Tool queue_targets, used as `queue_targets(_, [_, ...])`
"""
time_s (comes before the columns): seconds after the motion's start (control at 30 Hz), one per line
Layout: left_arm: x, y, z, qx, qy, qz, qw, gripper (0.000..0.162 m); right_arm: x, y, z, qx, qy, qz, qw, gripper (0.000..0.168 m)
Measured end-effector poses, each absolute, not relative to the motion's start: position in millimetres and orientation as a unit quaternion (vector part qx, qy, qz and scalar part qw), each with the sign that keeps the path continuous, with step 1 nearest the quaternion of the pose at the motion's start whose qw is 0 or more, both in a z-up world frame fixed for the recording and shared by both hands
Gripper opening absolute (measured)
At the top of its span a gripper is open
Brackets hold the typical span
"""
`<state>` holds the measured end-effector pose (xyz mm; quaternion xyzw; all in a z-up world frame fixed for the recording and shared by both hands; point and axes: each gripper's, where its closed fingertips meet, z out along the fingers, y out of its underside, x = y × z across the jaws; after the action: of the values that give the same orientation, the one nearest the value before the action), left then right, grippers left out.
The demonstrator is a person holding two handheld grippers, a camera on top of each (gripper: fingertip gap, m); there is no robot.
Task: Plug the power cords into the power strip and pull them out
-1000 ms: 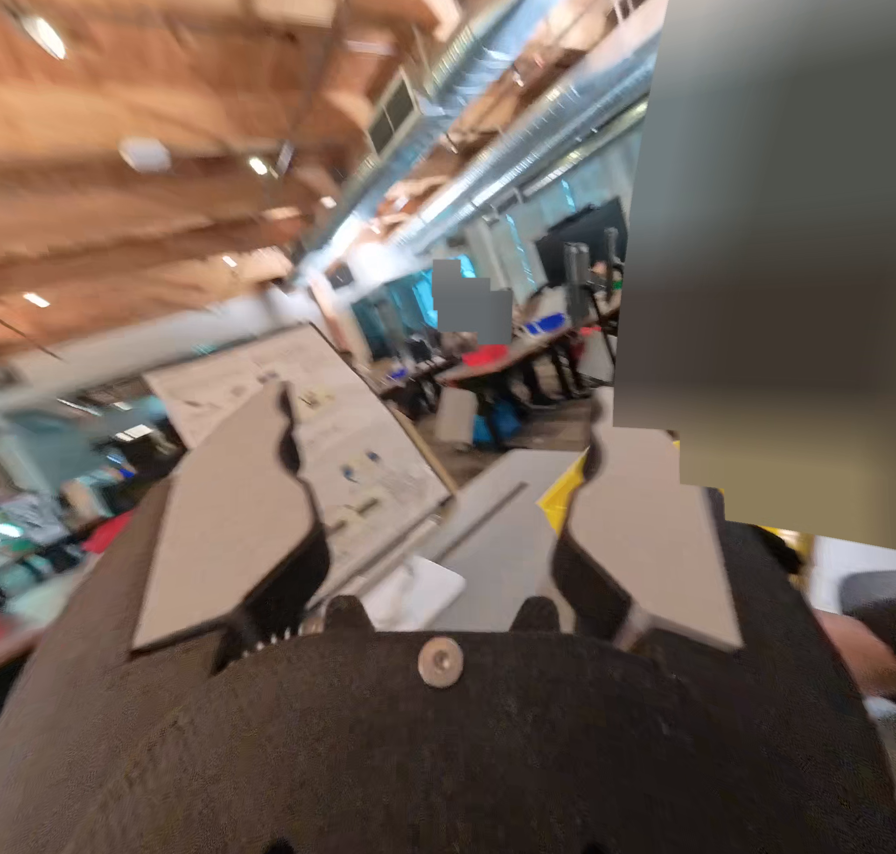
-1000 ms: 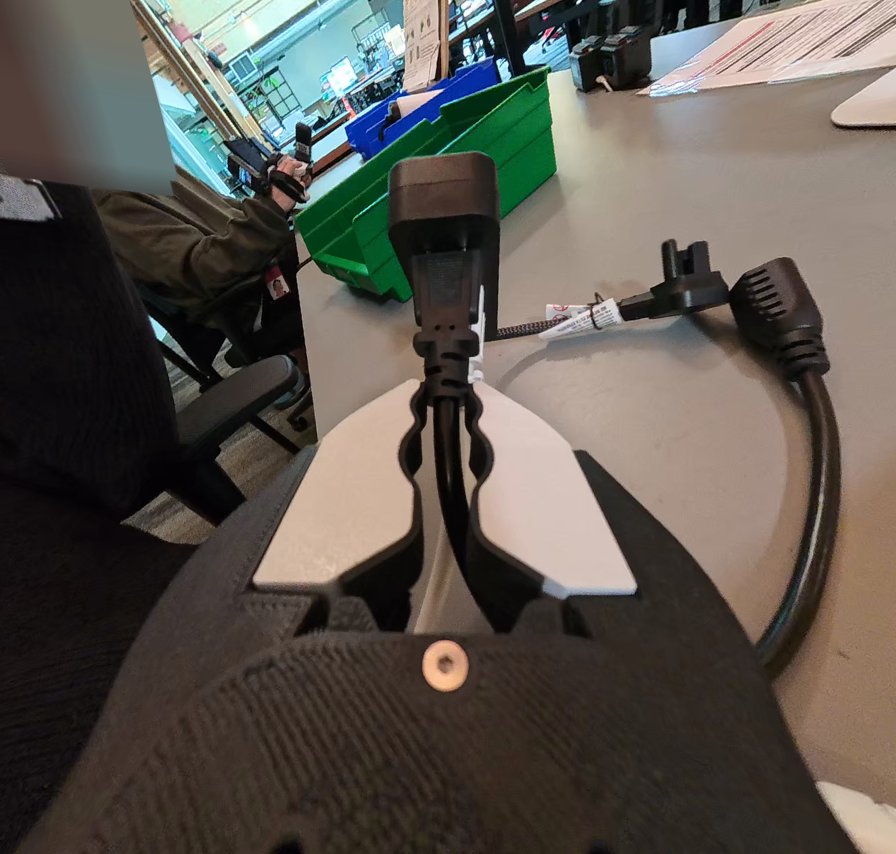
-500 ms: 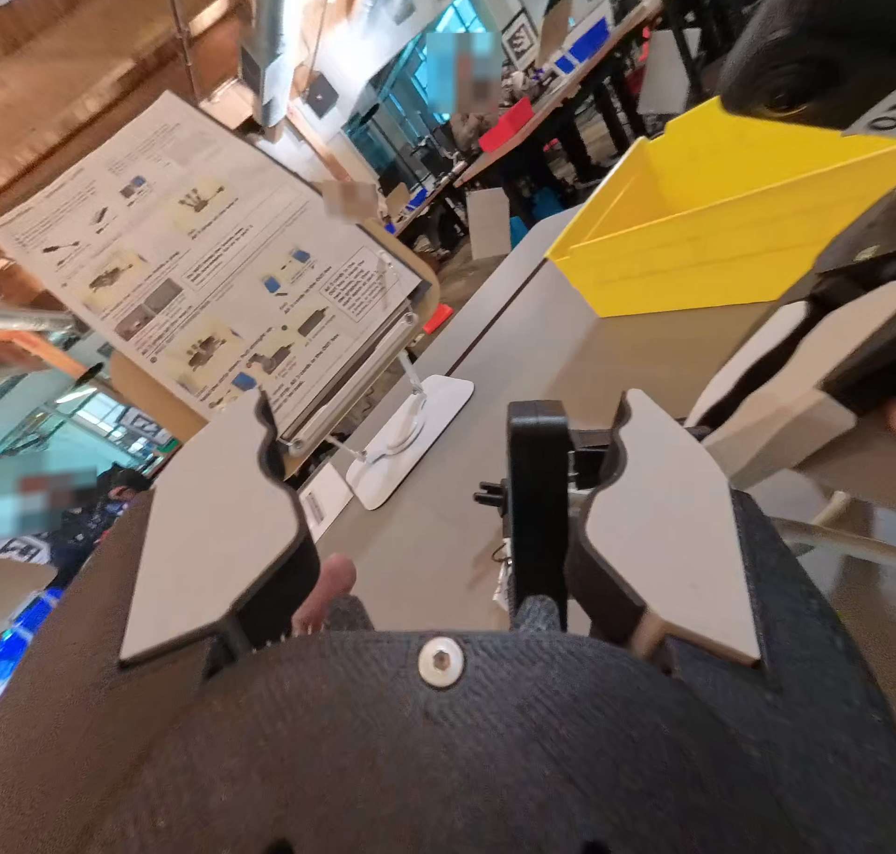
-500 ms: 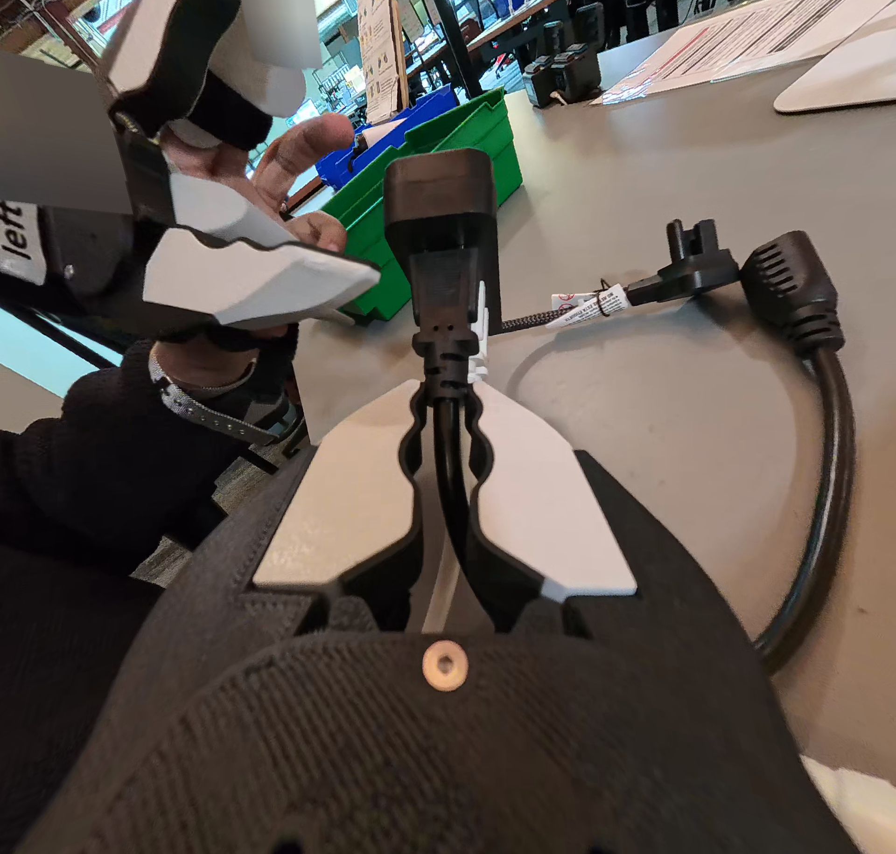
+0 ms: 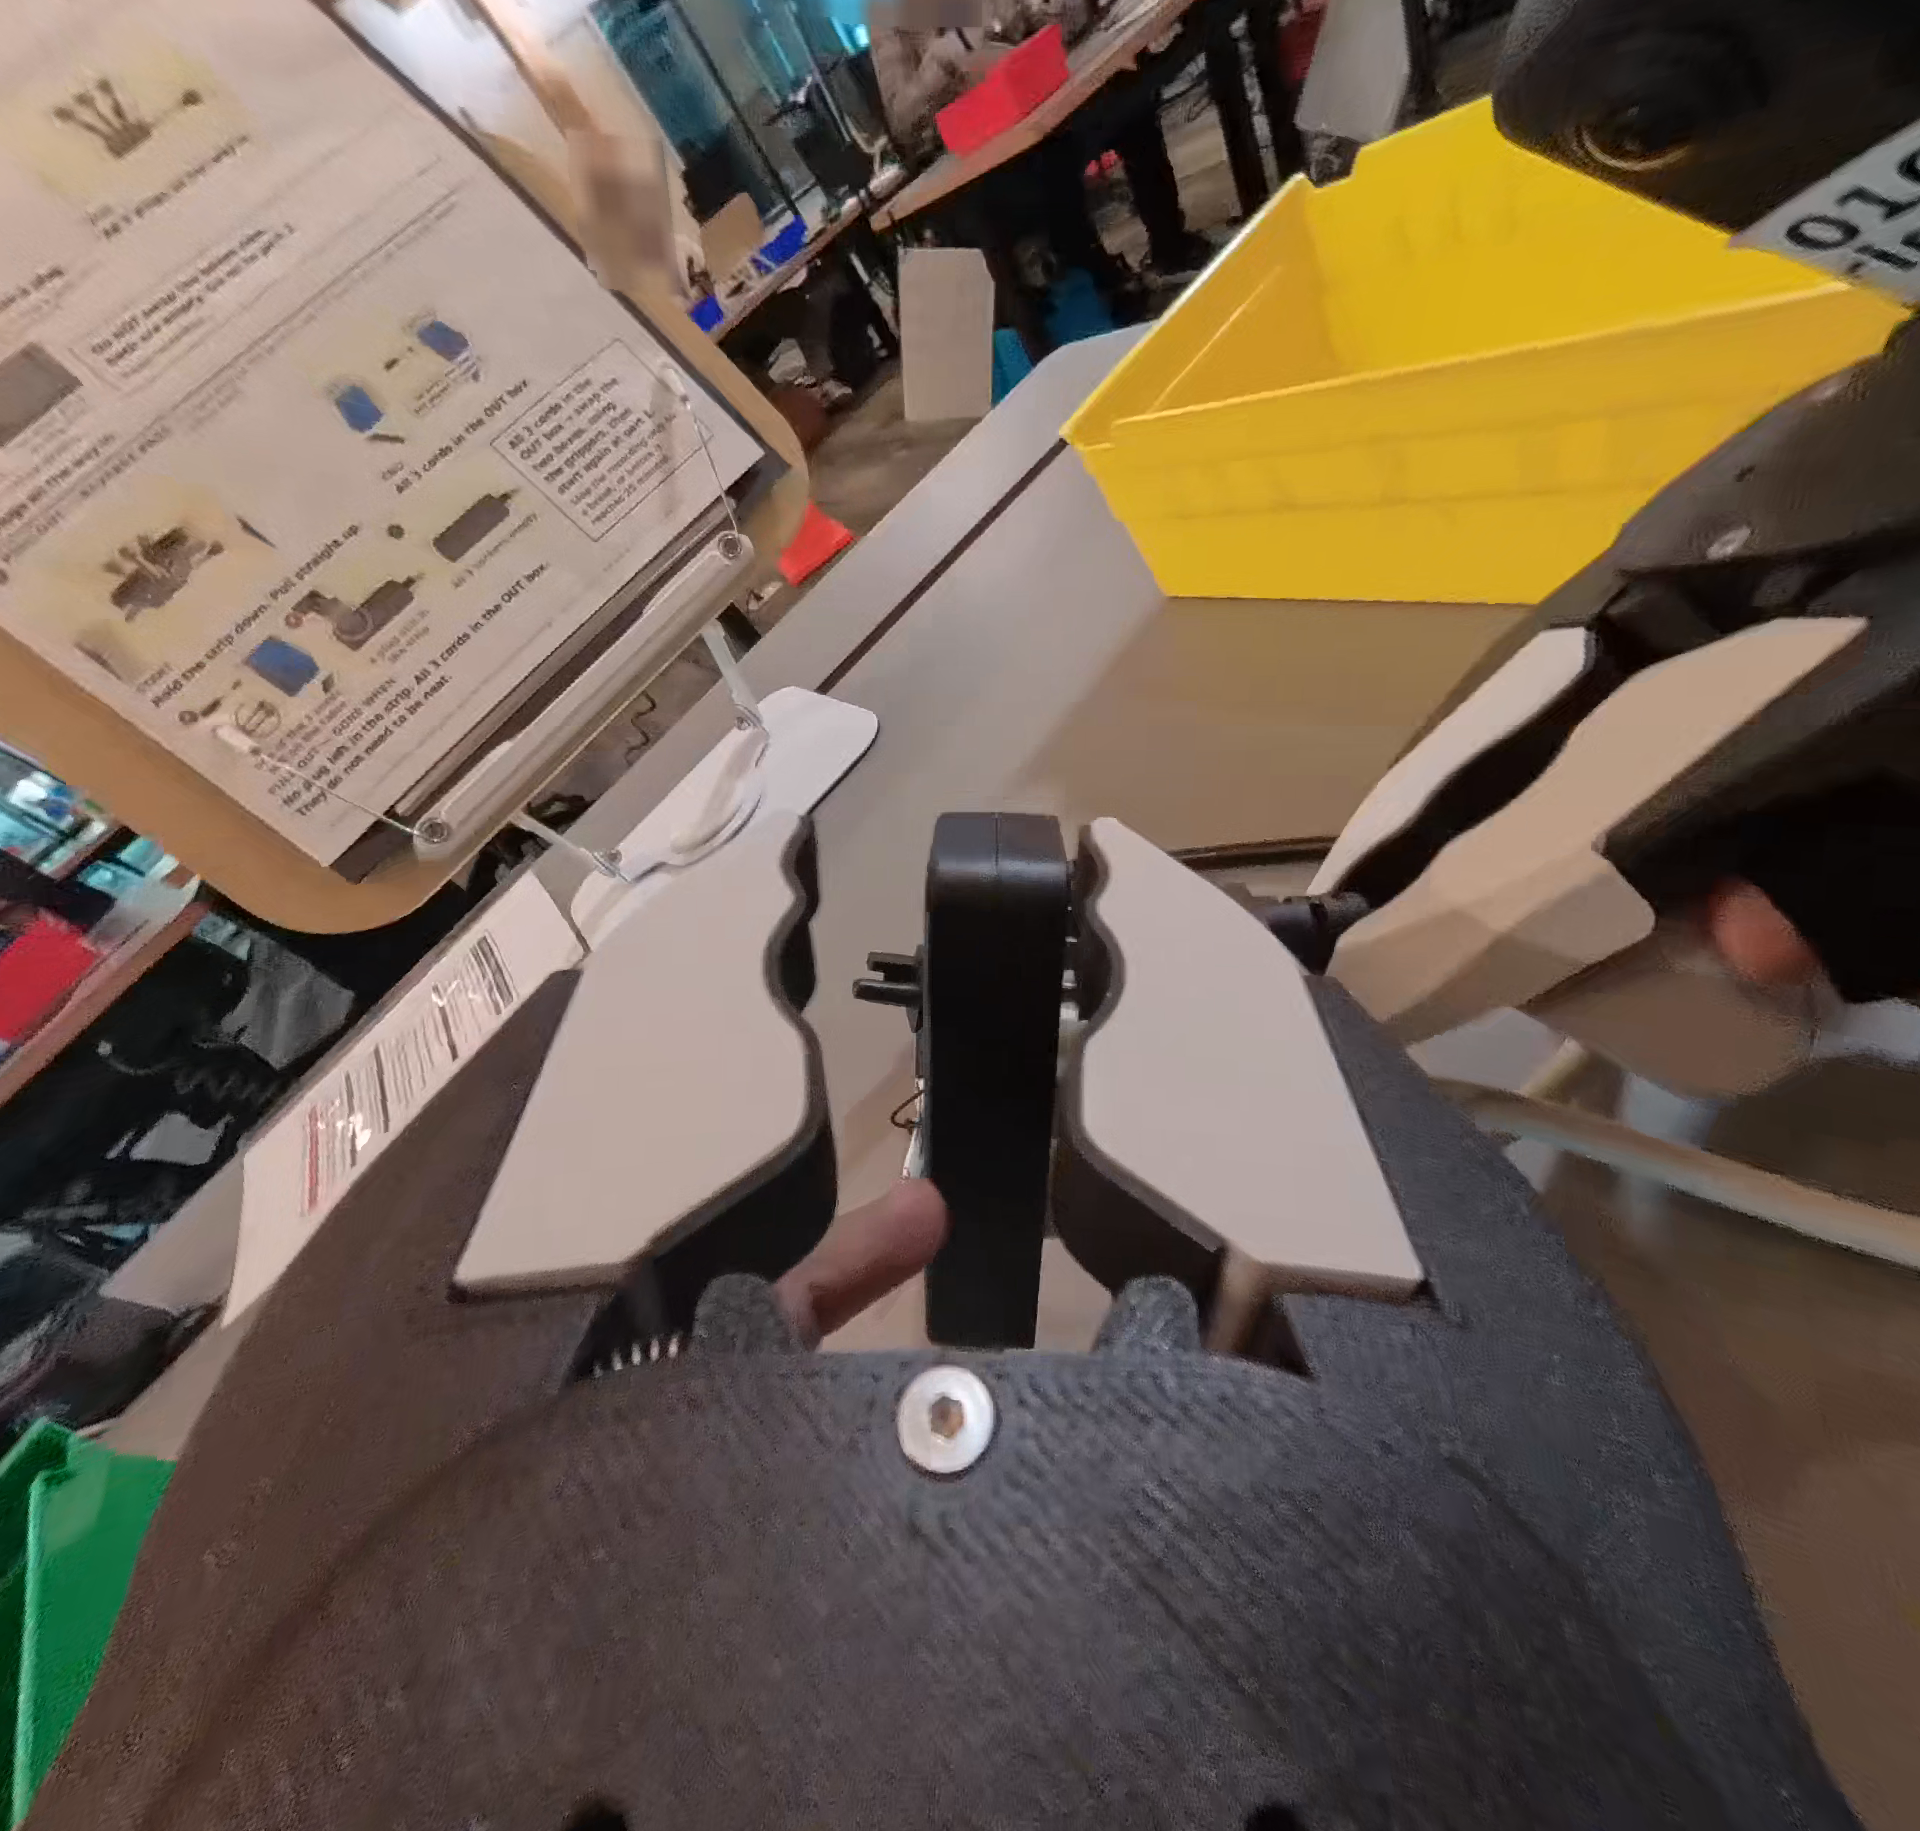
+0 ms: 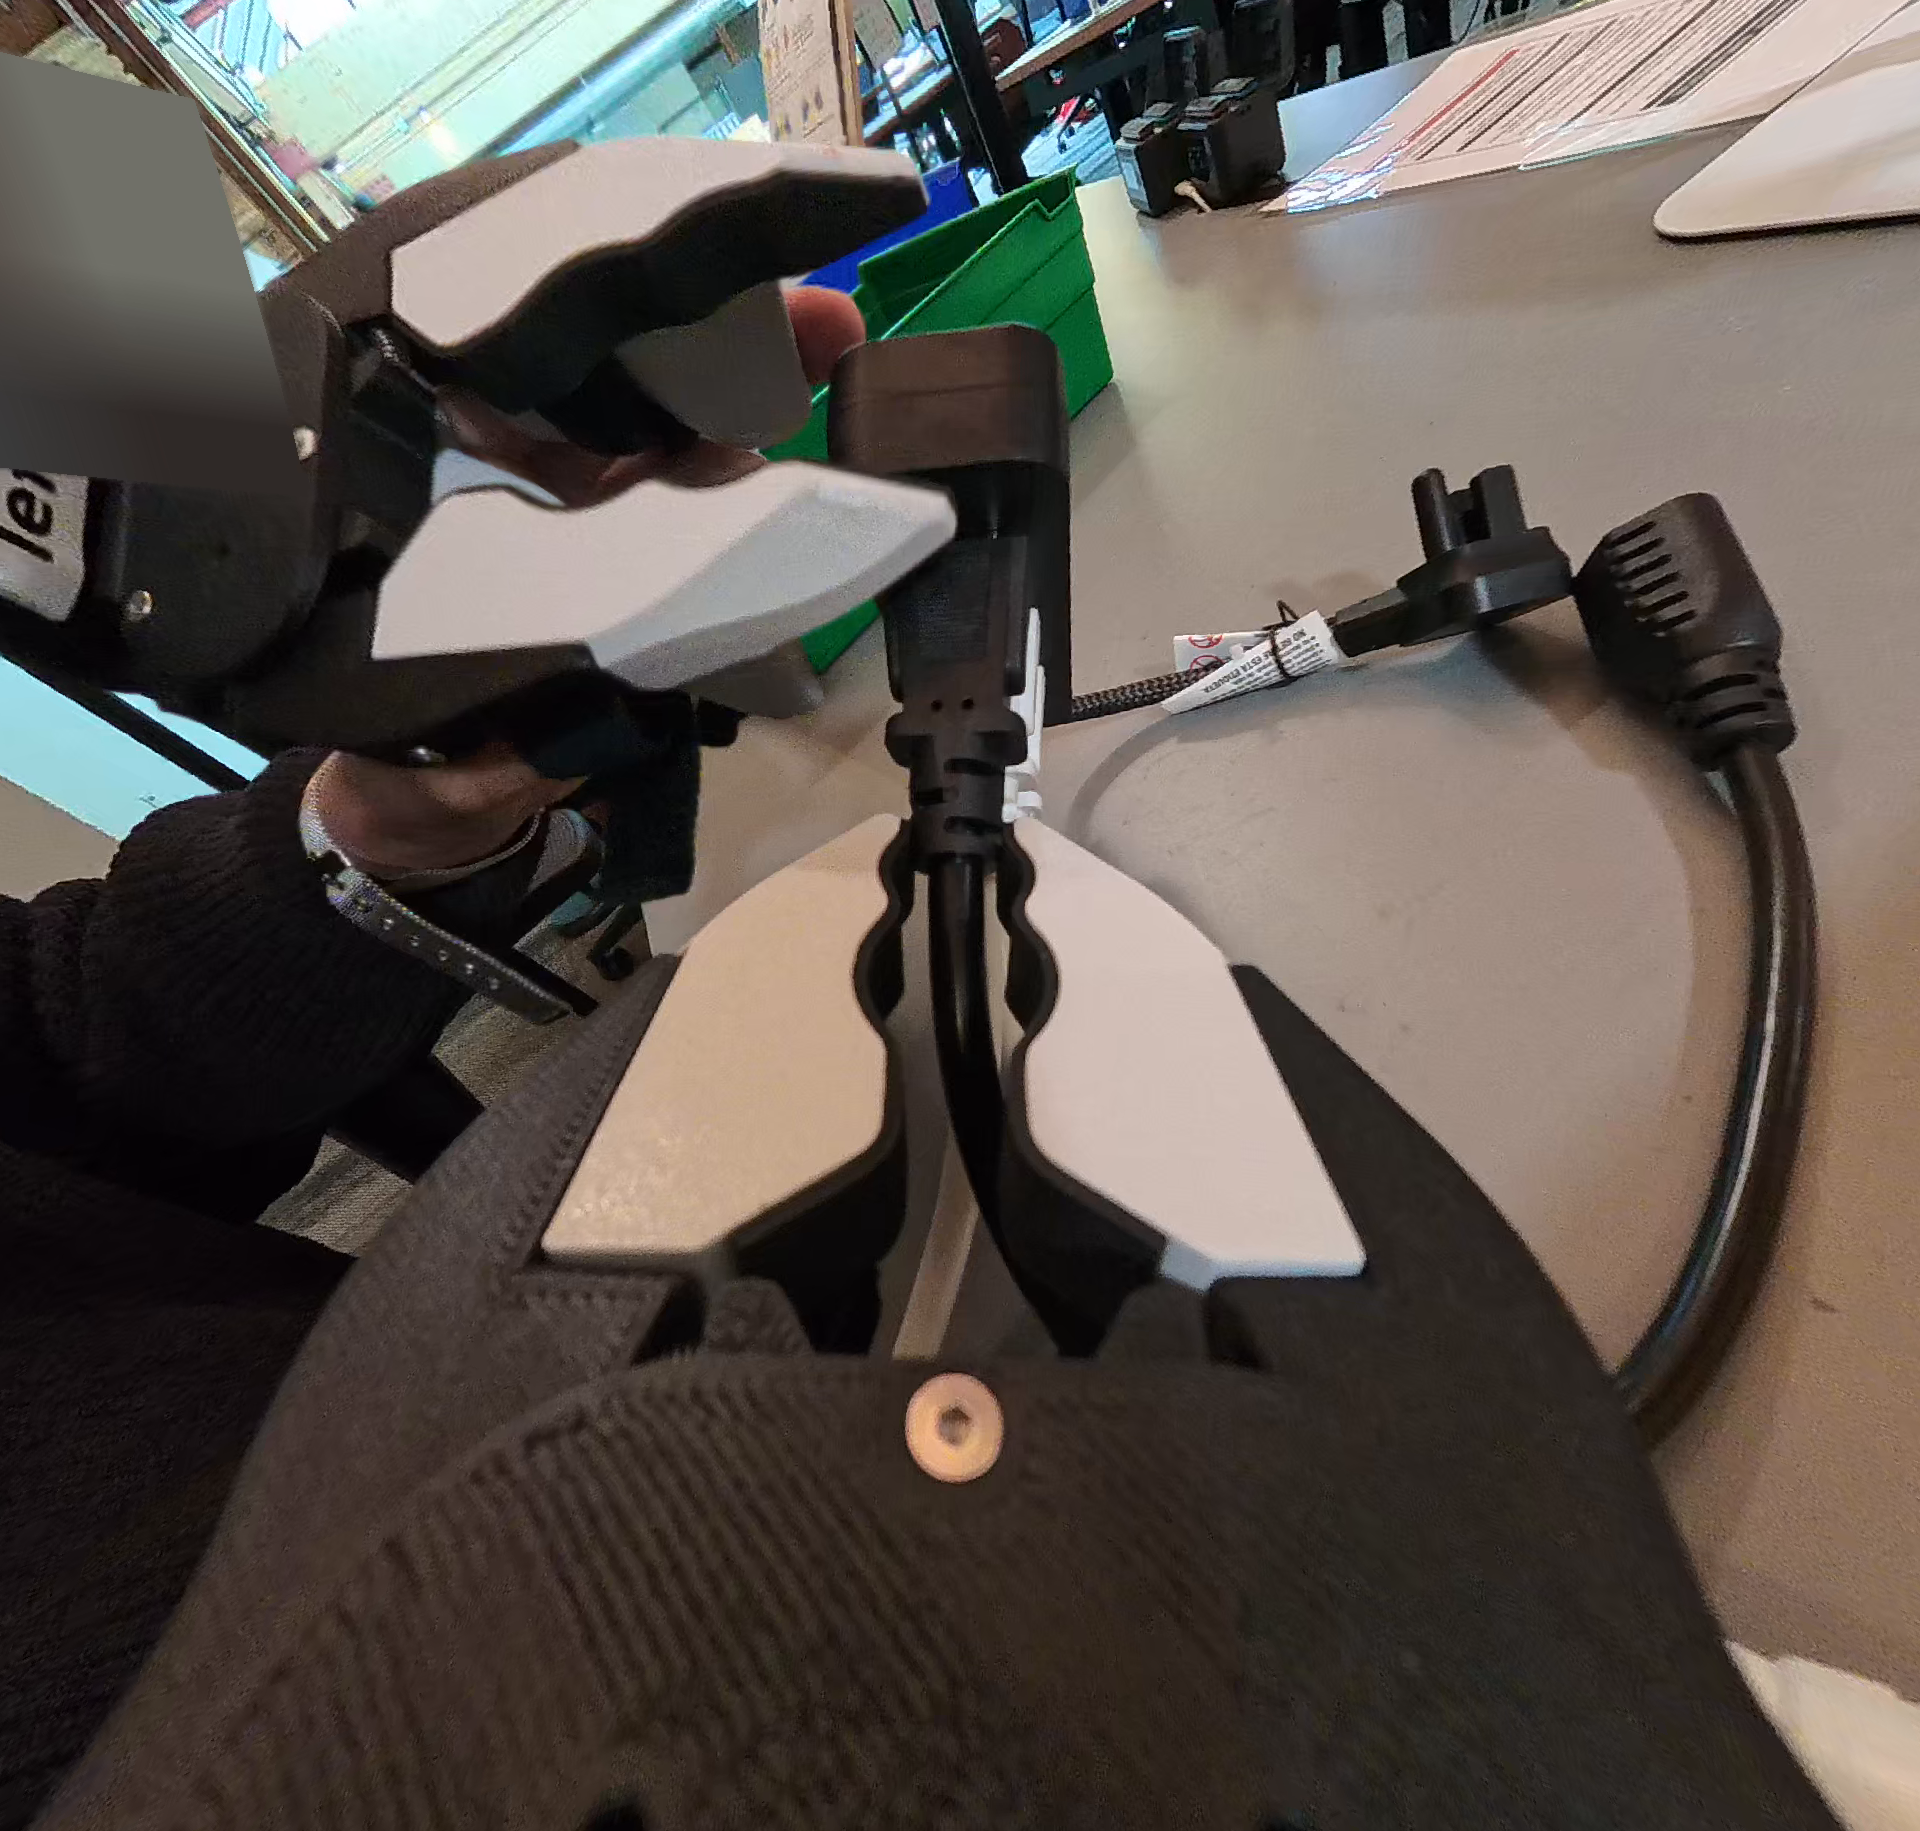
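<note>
My right gripper (image 6: pixel 956 831) is shut on a black power cord (image 6: pixel 1766 1002) just below its boxy black connector (image 6: pixel 951 399), holding it upright above the grey table (image 6: pixel 1403 950). My left gripper (image 5: pixel 943 846) is open. Its jaws straddle the same connector (image 5: pixel 992 1033), which lies against the right finger with a gap to the left finger. From the right wrist view, the left gripper (image 6: pixel 930 358) reaches in from the left. In the left wrist view, the right gripper (image 5: pixel 1330 914) is at the right. The cord's angled plug (image 6: pixel 1673 607) lies on the table beside a small flat plug (image 6: pixel 1475 555) on a braided cable.
A yellow bin (image 5: pixel 1455 410) stands at the back right of the table. A green bin (image 6: pixel 987 285) sits at the table's edge. An instruction sheet on a stand (image 5: pixel 312 431), with a white base (image 5: pixel 790 742), stands to the left. Papers (image 6: pixel 1621 67) lie farther back.
My left gripper has swung down from pointing at the ceiling to the held connector, and its jaws have narrowed around it. My right gripper has kept its hold on the cord.
</note>
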<state>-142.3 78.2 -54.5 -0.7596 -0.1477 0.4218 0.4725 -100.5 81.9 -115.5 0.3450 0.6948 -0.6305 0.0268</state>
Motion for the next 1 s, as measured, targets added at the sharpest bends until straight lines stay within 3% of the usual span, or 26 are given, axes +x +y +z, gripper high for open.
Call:
queue_targets(0.13, [-137.6, 82.8, -61.7, -0.778, -0.156, 0.378, 0.478, 0.026, -100.9, 82.7, -114.9, 0.341, 0.696, -0.631, 0.023, 0.015])
queue_targets(0.33, [-139.9, 76.1, -69.0, -0.793, -0.147, 0.371, 0.46, 0.038, -100.4, 83.2, -116.3, 0.344, 0.695, -0.63, 0.033, 0.015])
queue_targets(0.5, [-137.0, 78.2, -70.3, -0.791, -0.131, 0.376, 0.463, 0.027, -99.9, 83.1, -116.5, 0.342, 0.697, -0.629, 0.033, 0.015])
queue_targets(0.93, [-142.3, 78.4, -73.6, -0.786, -0.134, 0.413, 0.441, 0.034, -99.3, 83.0, -118.7, 0.341, 0.704, -0.622, 0.022, 0.015])
queue_targets(0.97, [-141.4, 79.1, -74.2, -0.788, -0.131, 0.408, 0.443, 0.04, -99.2, 83.1, -118.4, 0.341, 0.703, -0.623, 0.024, 0.015])
queue_targets(1.0, [-143.3, 77.6, -73.7, -0.785, -0.139, 0.41, 0.442, 0.034, -99.3, 83.2, -118.1, 0.342, 0.702, -0.624, 0.025, 0.015])
